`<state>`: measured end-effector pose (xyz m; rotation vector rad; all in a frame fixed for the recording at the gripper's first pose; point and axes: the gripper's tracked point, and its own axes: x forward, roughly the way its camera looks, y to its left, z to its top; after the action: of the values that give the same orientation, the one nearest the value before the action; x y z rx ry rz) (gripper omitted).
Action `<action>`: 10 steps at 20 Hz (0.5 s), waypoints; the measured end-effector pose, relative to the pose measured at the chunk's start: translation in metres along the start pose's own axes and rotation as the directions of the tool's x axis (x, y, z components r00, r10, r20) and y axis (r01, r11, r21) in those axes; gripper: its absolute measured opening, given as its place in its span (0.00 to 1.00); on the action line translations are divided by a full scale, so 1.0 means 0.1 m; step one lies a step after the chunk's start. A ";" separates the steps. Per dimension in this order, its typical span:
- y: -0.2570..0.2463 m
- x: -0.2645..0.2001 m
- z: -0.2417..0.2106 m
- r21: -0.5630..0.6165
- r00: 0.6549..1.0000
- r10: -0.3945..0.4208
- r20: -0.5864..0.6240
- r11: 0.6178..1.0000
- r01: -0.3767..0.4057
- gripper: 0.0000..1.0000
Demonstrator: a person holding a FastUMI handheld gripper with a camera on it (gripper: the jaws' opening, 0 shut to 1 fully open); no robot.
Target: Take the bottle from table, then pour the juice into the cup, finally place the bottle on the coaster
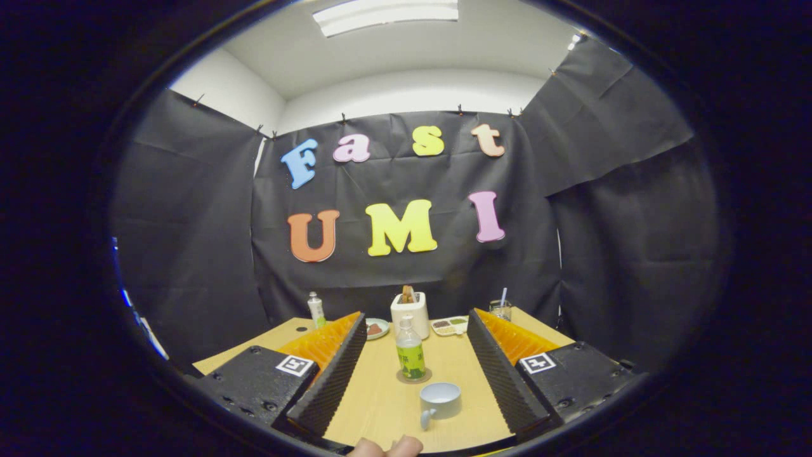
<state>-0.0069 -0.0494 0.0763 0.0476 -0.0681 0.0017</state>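
The small clear plastic bottle with a green label and pale cap (410, 352) stands upright on a round brown coaster (413, 376) on the light wooden bench (380, 406), between the fingers and a little ahead of them. The pale grey mug (439, 401) sits just at its 5 o'clock, nearer the camera, handle toward the viewer. The gripper (413, 355) has its fingers spread wide, touching nothing.

Judged from here, the mug lies close in the approach path, so a low advance could knock it; the bottle is slim and could topple if one finger reaches it first.

Behind the bottle, at 12 o'clock, a white box-shaped holder (410, 312) is partly hidden by it; its contents are unclear. The bottle's fill level is hard to read. Fingertips of a hand (386, 447) are cut off at 6 o'clock.
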 end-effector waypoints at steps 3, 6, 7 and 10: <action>0.01 -0.01 -0.01 0.015 1.000 0.003 -0.004 1.000 -0.003 1.00; 0.01 -0.01 -0.04 0.044 1.000 0.016 -0.018 0.999 -0.016 1.00; 0.02 0.00 -0.05 0.052 1.000 0.022 -0.021 0.998 -0.021 1.00; 0.02 -0.01 -0.04 0.062 0.999 0.028 -0.016 0.998 -0.027 1.00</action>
<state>-0.0080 -0.0477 0.0718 0.1085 -0.0513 0.0322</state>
